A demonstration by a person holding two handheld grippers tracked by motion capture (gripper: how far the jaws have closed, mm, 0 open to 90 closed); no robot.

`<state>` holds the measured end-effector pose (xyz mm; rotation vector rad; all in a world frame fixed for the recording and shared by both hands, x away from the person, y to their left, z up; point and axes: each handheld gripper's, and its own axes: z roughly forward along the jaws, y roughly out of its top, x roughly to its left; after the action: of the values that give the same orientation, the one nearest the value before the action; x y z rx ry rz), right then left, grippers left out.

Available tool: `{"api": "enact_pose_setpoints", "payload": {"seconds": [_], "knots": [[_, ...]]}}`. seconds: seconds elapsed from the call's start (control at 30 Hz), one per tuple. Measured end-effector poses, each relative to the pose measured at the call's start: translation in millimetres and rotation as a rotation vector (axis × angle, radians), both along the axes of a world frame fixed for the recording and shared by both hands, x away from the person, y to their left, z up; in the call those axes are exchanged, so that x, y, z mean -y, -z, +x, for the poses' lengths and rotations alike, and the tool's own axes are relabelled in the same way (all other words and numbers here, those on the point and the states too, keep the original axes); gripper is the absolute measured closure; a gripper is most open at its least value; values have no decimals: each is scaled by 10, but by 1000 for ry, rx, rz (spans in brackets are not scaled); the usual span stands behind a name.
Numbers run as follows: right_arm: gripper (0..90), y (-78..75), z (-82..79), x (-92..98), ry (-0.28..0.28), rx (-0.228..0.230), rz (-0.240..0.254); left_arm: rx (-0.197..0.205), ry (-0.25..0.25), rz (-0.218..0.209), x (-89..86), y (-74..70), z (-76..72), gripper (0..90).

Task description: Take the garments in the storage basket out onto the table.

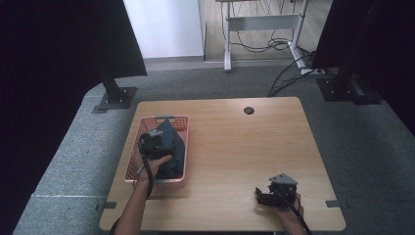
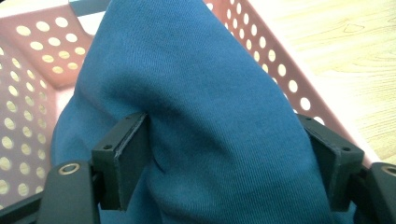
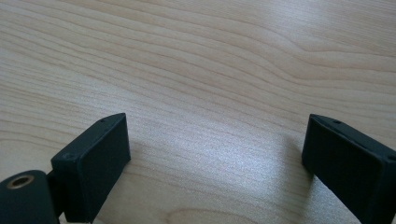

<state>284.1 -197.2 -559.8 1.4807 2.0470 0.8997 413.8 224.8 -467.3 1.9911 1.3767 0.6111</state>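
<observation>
A dark blue cloth lies bunched in a pink perforated basket at the table's left side, rising over the basket's right rim. My left gripper is down in the basket. In the left gripper view its jaws stand wide apart with a thick fold of the blue cloth bulging between them, so the left gripper is open. My right gripper rests low near the table's front right edge. In the right gripper view the right gripper is open over bare wood with nothing between its jaws.
The wooden table has a round cable hole near its far edge. Black stand bases sit on the grey carpet beyond the table's far corners. A desk frame with cables stands farther back.
</observation>
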Motion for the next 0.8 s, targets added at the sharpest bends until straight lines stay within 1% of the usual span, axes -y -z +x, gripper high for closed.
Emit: {"api": "enact_pose_setpoints", "payload": {"seconds": [0.13, 0.33, 0.5, 0.57, 0.67, 0.73, 0.77, 0.8], "knots": [[71, 0, 0, 0, 0, 0, 0, -6, -5, -1, 3, 7, 30, 253], [71, 0, -2, -3, 1, -1, 1, -24, -16, 8, 30, 33, 97, 269], [71, -1, -2, -2, 1, -1, 1, -35, -23, 2, 29, 45, 132, 296], [71, -1, -3, -3, 0, -1, 1, -33, -30, -6, 28, 55, 143, 321], [71, -1, -4, -3, -1, -1, 0, -37, -36, -17, 9, 71, 154, 382], [71, -1, -4, -3, -1, -1, 0, -31, -40, -11, -8, 78, 154, 447], [71, 0, -4, -3, -2, 0, 0, -21, -47, -13, -26, 89, 151, 476], [71, 0, -4, -3, -2, 0, 0, -21, -47, -13, -26, 89, 151, 513]]}}
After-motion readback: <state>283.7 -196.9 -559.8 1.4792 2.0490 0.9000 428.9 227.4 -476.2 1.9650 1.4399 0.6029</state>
